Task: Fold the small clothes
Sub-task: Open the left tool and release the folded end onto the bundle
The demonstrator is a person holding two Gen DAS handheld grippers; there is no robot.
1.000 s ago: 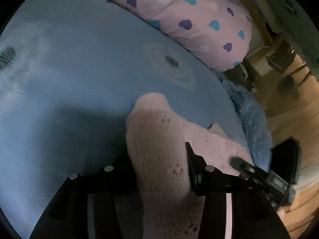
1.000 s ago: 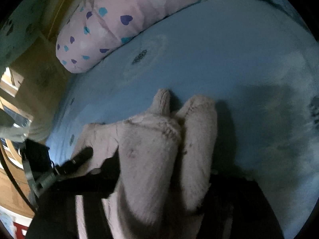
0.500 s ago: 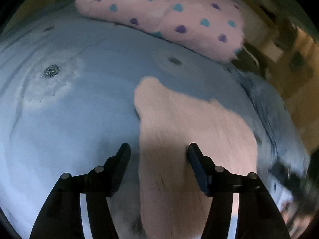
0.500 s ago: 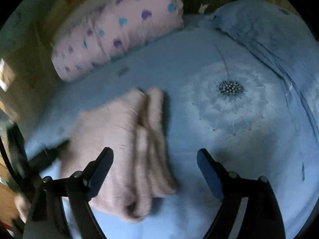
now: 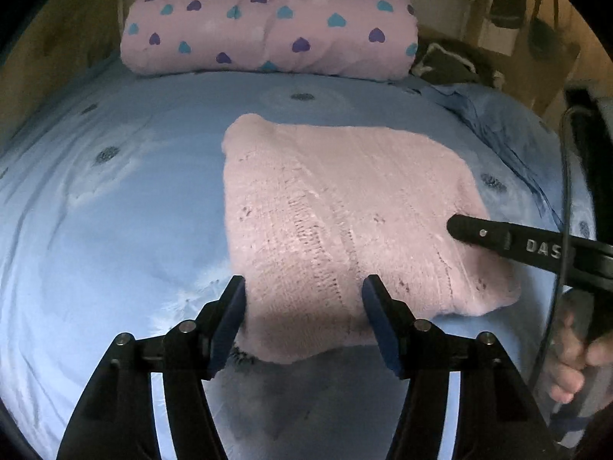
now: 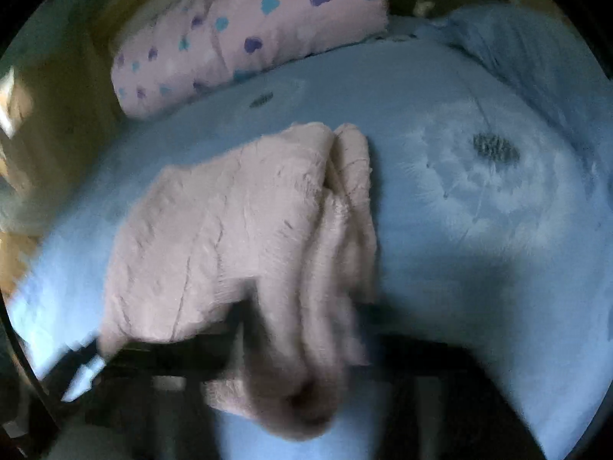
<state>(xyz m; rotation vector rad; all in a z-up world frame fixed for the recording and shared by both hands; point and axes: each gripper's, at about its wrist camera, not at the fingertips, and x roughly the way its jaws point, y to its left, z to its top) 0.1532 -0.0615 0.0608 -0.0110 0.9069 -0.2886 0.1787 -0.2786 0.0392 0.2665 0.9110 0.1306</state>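
Left wrist view: a pink knitted garment [image 5: 337, 226], folded into a rough square, lies flat on the light blue bedspread [image 5: 115, 230], a little toward the bed's right side. The left gripper [image 5: 304, 306] hangs above the garment's near edge with its jaws apart and opening; the knit shows between the blue pads, but they do not press on it. Bare bedspread stretches wide to the left of the garment, with a narrower strip behind it up to the pink pillow with hearts [image 5: 268, 27]. To the right the bed's edge is close, where rumpled blue fabric [image 5: 498, 122] bunches. From that side the right gripper [image 5: 459, 226] reaches in over the garment's right edge, gripped by a hand [image 5: 574, 360]. In the blurred right wrist view the right gripper's jaws are closing, and a thick fold of the garment [image 6: 306, 306] fills the space between them; whether the pads already press on it I cannot tell. Past the fold, open bedspread [image 6: 479, 191] spreads away.
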